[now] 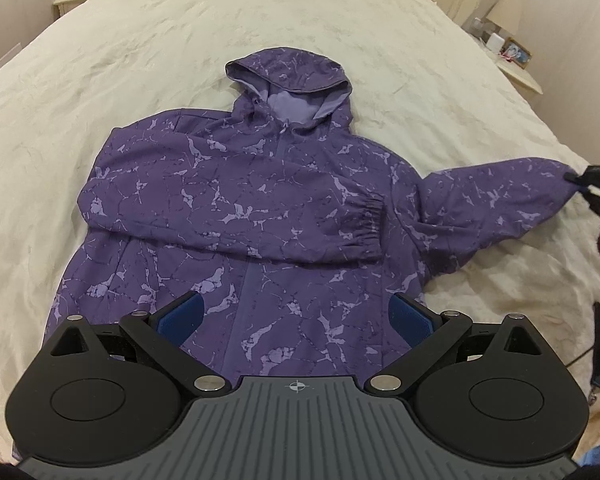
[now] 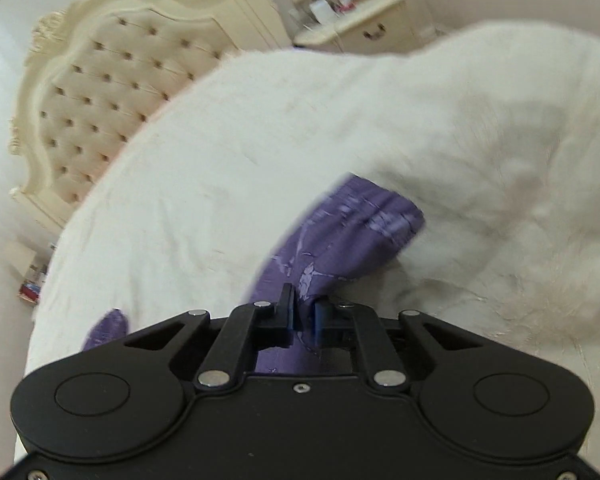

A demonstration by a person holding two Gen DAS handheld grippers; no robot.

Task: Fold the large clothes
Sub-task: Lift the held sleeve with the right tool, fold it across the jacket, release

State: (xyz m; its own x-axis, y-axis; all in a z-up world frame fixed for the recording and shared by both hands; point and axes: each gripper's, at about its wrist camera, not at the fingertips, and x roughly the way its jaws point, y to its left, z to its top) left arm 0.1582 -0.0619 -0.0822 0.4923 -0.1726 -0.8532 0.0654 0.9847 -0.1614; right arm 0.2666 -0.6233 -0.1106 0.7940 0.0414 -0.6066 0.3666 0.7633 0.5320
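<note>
Purple hooded jacket (image 1: 236, 216) lay flat on bed (image 1: 140, 60), one sleeve already folded across chest. Right hand-held gripper (image 2: 305, 312) pinched other sleeve's cuff (image 1: 556, 172); left hand-held gripper (image 1: 296, 320) hovered open above hem. Risk: thin pinch slipping off slick fabric mid-fold; dragging sleeve could shift body, undo first fold.

text: none readable | labels: none | signs: none legible

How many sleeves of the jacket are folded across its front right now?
1. One sleeve lies folded across the jacket. The other sleeve stretches out to the side on the bed, its cuff pinched in the right gripper.
</note>
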